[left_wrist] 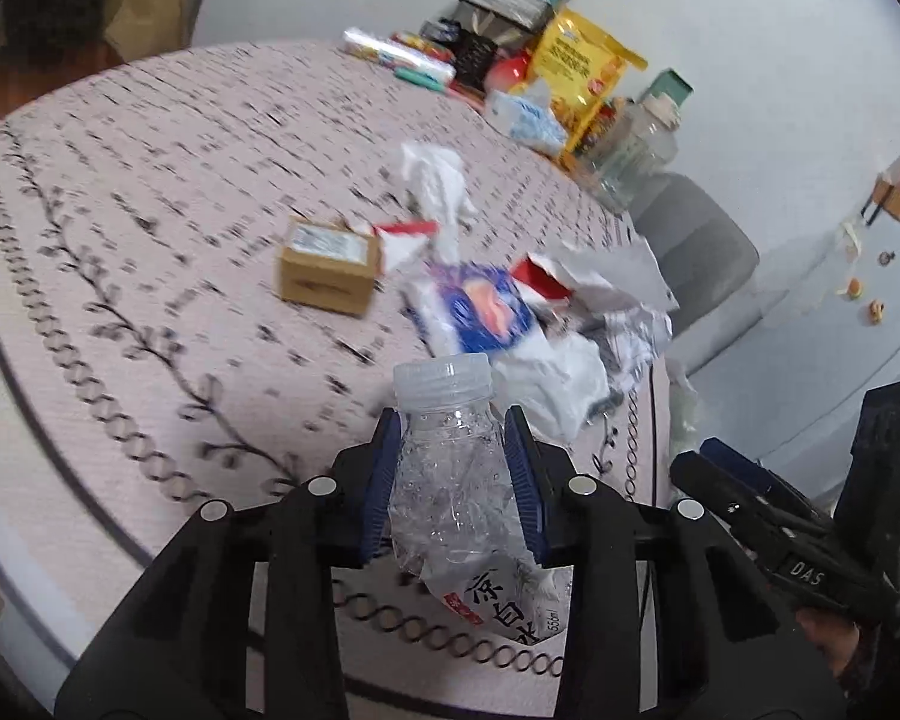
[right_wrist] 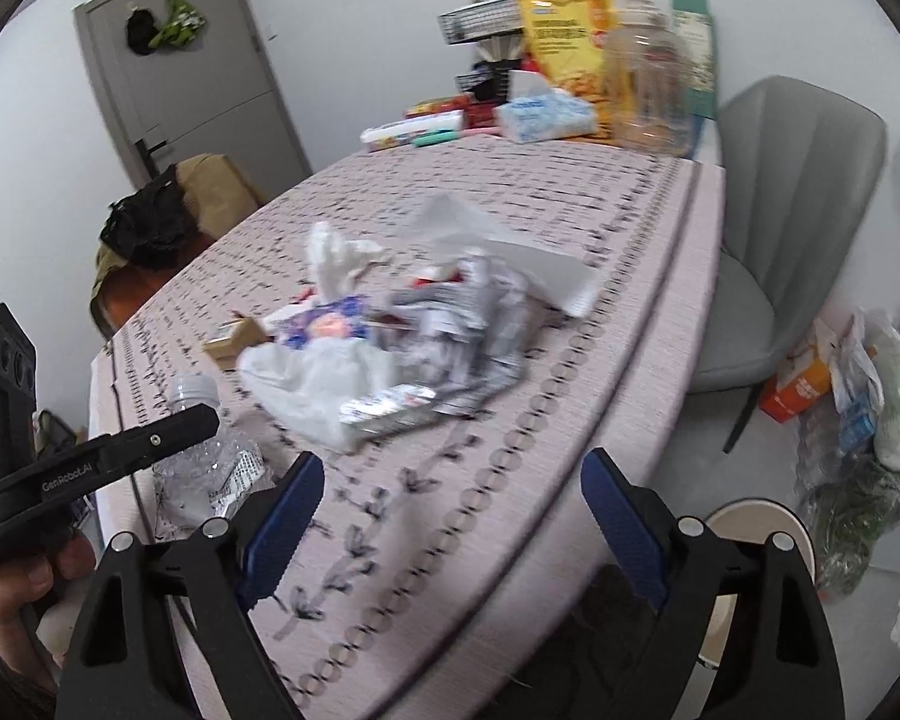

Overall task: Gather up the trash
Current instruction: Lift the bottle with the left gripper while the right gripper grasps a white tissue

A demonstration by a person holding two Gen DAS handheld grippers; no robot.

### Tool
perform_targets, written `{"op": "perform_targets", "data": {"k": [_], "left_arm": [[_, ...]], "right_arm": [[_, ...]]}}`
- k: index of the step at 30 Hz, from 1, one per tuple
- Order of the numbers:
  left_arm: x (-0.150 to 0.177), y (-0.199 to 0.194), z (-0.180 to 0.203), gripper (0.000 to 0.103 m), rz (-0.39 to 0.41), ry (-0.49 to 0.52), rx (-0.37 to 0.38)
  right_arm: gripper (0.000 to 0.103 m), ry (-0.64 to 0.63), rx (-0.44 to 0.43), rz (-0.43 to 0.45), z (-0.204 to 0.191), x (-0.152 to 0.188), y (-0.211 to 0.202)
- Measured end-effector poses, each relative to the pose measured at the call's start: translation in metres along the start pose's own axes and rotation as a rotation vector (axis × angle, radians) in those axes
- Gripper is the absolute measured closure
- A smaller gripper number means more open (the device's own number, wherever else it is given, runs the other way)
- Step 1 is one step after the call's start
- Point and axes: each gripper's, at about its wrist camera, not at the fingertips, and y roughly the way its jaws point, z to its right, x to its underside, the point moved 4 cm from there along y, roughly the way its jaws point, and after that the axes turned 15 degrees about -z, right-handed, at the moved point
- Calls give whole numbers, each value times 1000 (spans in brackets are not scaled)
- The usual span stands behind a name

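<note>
Trash pile (right_wrist: 390, 348) mid-table – cardboard box (left_wrist: 330, 267) beside, chair (right_wrist: 792, 228) behind.

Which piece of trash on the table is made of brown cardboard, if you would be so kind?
The small box, left of the pile; the other pieces are white tissue, crumpled paper and plastic wrappers.

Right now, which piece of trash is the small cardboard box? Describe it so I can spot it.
On the patterned tablecloth, look at the trash pile past the crushed bottle in the left gripper. The small cardboard box sits at the pile's left edge, beside the blue-and-white wrapper. It alone is brown and square-edged.
</note>
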Motion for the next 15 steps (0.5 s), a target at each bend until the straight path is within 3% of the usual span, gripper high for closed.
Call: {"op": "perform_targets", "data": {"k": [8, 15], "left_arm": [[-6, -33, -40, 67, 90, -68, -42], [-5, -52, -76, 67, 140, -139, -72]], "right_arm": [[20, -134, -20, 7, -58, -25, 11], [20, -229, 26, -12, -91, -37, 28]]}}
